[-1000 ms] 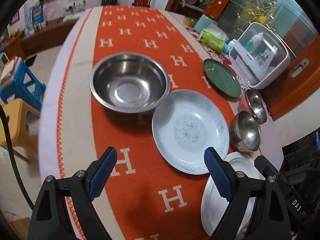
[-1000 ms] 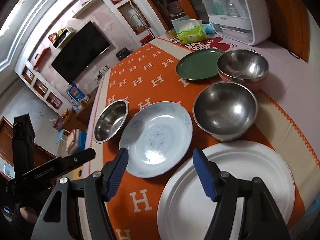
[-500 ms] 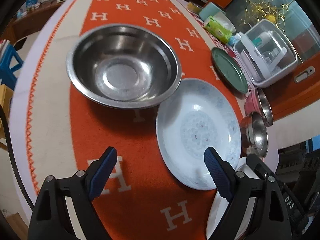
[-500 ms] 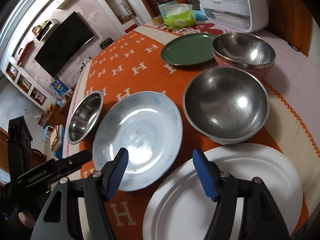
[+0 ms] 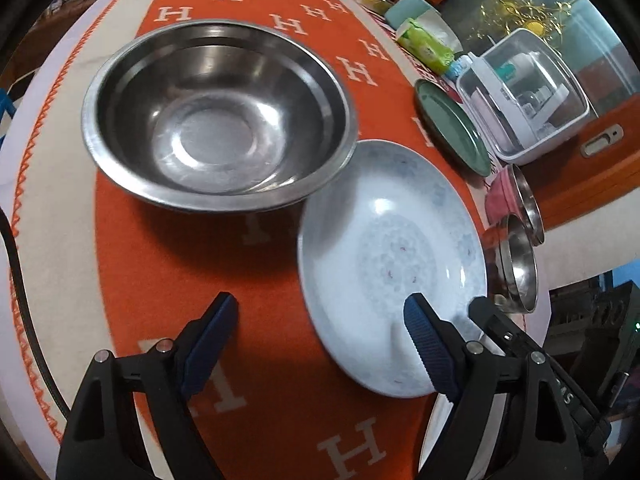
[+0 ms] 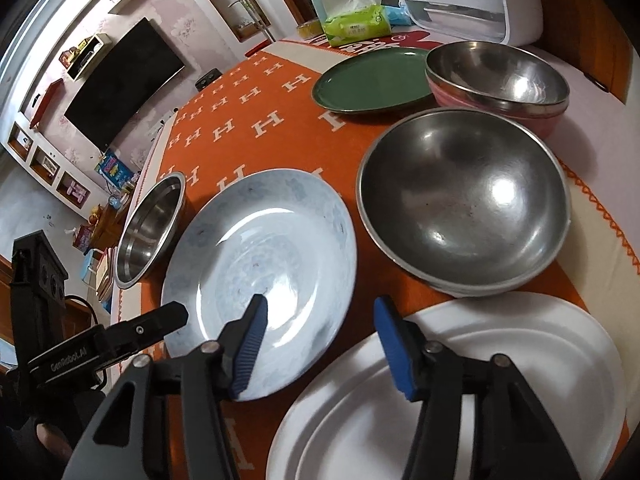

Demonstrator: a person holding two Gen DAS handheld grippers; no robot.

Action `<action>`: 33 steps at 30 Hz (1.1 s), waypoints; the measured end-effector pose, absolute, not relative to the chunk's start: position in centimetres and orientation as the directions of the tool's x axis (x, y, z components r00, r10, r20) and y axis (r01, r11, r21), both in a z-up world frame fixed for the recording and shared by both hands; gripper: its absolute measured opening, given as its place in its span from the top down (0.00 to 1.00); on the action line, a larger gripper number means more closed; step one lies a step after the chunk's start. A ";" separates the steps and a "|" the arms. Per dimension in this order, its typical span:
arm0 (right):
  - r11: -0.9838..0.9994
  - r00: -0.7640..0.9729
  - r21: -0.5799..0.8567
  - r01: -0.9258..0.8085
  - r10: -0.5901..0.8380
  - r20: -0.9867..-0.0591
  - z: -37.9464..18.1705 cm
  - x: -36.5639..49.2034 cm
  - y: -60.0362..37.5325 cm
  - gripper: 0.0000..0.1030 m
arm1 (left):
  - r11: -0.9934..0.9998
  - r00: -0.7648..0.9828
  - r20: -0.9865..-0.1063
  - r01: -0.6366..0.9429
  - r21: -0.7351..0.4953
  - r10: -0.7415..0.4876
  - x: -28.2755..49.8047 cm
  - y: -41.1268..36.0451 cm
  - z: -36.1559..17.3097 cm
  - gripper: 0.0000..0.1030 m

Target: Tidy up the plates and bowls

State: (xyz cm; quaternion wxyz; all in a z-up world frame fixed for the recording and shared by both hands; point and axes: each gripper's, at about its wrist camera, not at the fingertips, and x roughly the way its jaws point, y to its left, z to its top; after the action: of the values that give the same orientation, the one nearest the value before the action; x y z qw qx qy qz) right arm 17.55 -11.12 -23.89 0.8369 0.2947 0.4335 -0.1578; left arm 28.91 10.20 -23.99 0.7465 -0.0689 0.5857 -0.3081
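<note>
Counted on the tabletop (image 6: pixel 592 92), over the orange cloth (image 5: pixel 168 272): three plates, three steel bowls.

Plates: pale blue plate (image 6: pixel 264 264) centre, green plate (image 6: pixel 370 80) far side, white plate (image 6: pixel 480 392) nearest.

Bowls: wide bowl (image 5: pixel 216 120), mid bowl (image 6: pixel 464 200), pink-sided bowl (image 6: pixel 500 76).

Left gripper (image 5: pixel 320 336): jaws spread, closing, astride the blue plate's near rim, not touching.

Right gripper (image 6: pixel 320 344): jaws closing, nothing pinched, above the blue and white plates' edges.

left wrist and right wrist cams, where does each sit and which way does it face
Left wrist: on the left gripper, angled down at the big steel bowl and pale plate; its closing fingers show.
Right wrist: on the right gripper, facing the pale plate, white plate; its closing fingers show.
Shared: pale plate, green plate, each other's gripper.
</note>
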 end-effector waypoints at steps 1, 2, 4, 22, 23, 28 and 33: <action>0.777 0.573 0.356 0.520 -0.008 -0.820 -24.0 17.7 -11.2 0.52 | 0.800 0.127 -0.832 0.384 -0.461 -0.540 28.9 10.0 -24.0 0.22; 0.777 0.572 0.355 0.520 -0.008 -0.820 -24.1 17.8 -11.2 0.53 | 0.802 0.134 -0.834 0.389 -0.453 -0.536 28.8 9.8 -23.9 0.23; 0.781 0.571 0.353 0.515 -0.005 -0.821 -24.4 18.1 -11.2 0.55 | 0.804 0.141 -0.836 0.397 -0.443 -0.531 28.7 9.6 -23.9 0.26; 0.816 0.592 0.342 0.466 0.000 -0.806 -25.6 19.7 -12.0 0.74 | 0.807 0.203 -0.832 0.441 -0.394 -0.517 28.4 8.4 -23.9 0.51; 0.817 0.594 0.341 0.465 -0.002 -0.805 -25.6 19.8 -12.0 0.75 | 0.807 0.206 -0.831 0.442 -0.392 -0.517 28.4 8.3 -24.0 0.54; 0.813 0.595 0.343 0.471 -0.005 -0.804 -25.7 19.8 -12.4 0.83 | 0.808 0.211 -0.832 0.446 -0.386 -0.514 28.5 8.3 -24.0 0.65; 0.807 0.596 0.354 0.474 0.002 -0.803 -25.9 19.7 -12.8 0.86 | 0.815 0.225 -0.833 0.440 -0.376 -0.506 28.5 8.7 -24.1 0.69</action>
State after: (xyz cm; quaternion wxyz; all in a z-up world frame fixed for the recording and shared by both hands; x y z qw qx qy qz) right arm 19.74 -12.81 -25.85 0.8488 0.2783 0.4276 -0.1389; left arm 28.48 8.72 -24.10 0.7821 -0.0300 0.5441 -0.3024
